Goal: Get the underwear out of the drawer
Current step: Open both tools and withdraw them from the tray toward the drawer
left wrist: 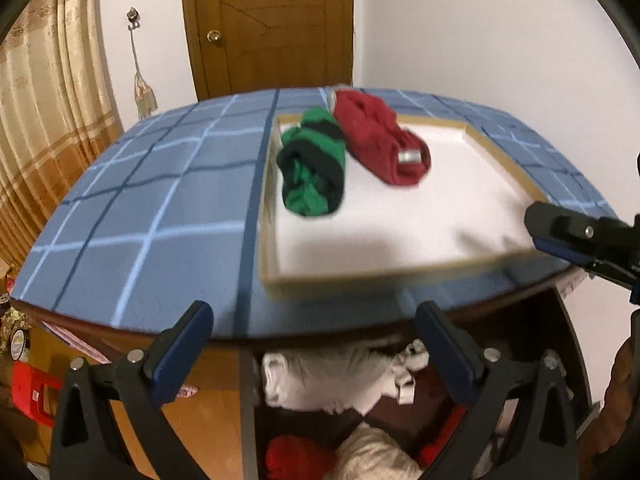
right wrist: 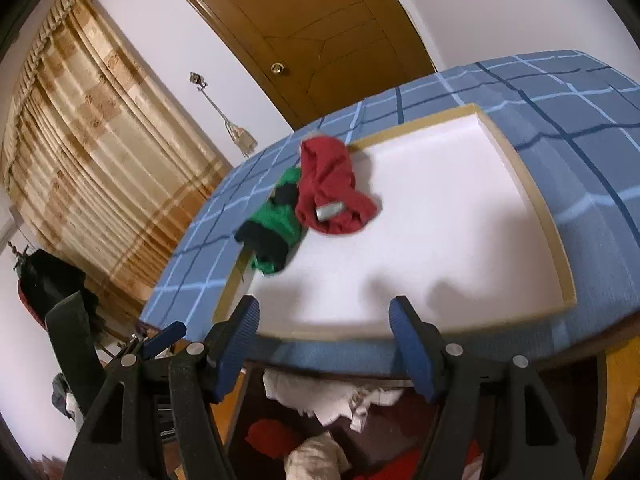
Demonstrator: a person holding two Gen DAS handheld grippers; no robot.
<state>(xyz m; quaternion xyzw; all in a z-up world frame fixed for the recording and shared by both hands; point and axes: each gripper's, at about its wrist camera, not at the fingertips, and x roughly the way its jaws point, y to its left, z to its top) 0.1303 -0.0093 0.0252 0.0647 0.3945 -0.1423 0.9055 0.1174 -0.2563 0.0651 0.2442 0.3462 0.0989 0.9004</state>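
Both grippers, left (left wrist: 314, 344) and right (right wrist: 324, 340), hang with jaws wide and empty. Green (left wrist: 312, 168) and red underwear (left wrist: 380, 140) lie on the tray (left wrist: 400, 276), upper centre. More remains in the drawer (right wrist: 360, 420) at bottom centre; the next move is probably reaching down there.

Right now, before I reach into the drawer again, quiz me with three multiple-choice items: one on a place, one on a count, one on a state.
1. Where does the red underwear lie?
A. in the white tray
B. in the open drawer
C. on the floor

2. How many pieces of underwear lie in the tray?
A. one
B. two
C. four

3. What state are the two grippers in?
A. both open and holding nothing
B. left shut on cloth
C. right shut on cloth

Answers:
1 A, it lies at the tray's far side, beside the green and black underwear.
2 B, only the red and the green-and-black pieces show there.
3 A, the left gripper and right gripper both show spread fingers with nothing between.
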